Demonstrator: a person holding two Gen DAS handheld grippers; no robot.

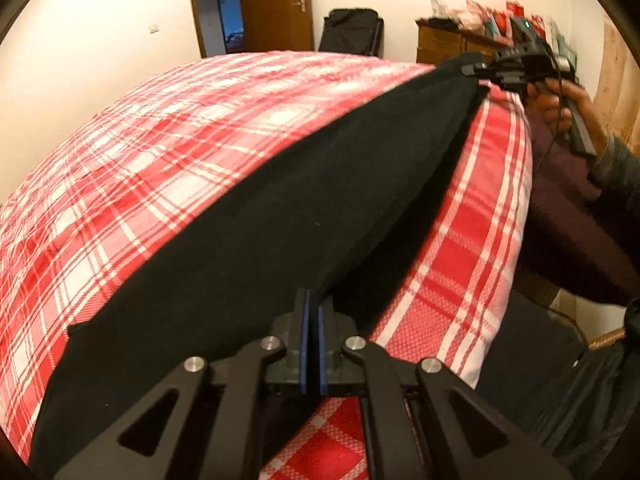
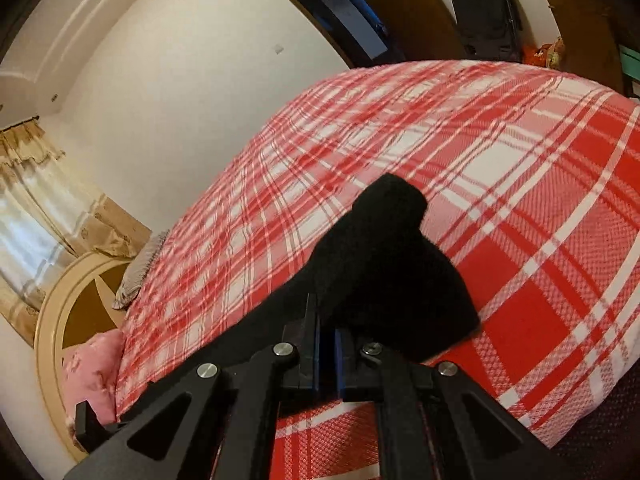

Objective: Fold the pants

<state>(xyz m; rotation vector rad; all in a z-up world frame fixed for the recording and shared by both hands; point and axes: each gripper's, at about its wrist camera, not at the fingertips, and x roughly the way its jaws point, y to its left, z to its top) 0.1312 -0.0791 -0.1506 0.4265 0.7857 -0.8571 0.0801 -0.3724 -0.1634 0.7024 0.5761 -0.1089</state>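
The black, soft fabric pants (image 1: pixel 280 216) are stretched in a long band above the bed covered with a red and white checked sheet (image 1: pixel 160 152), close to the bed's edge on the person's side. The left gripper (image 1: pixel 311 312), a black two-finger tool with blue pads, has its jaws almost together and pinches one end of the pants between them. At the far end of the band, the right gripper (image 1: pixel 476 70) is seen in the left wrist view, clamped on the other corner of the pants, with the person's hand (image 1: pixel 560 100) around its handle.

In the right wrist view, the right gripper (image 2: pixel 327 320) has its blue pads narrow with black cloth between them, and a bunch of the pants (image 2: pixel 384 256) rises just beyond the fingers, above the sheet (image 2: pixel 520 184). Behind the bed there is a brown wooden door (image 1: pixel 276 4) and a black bag (image 1: pixel 352 32) against the white wall.
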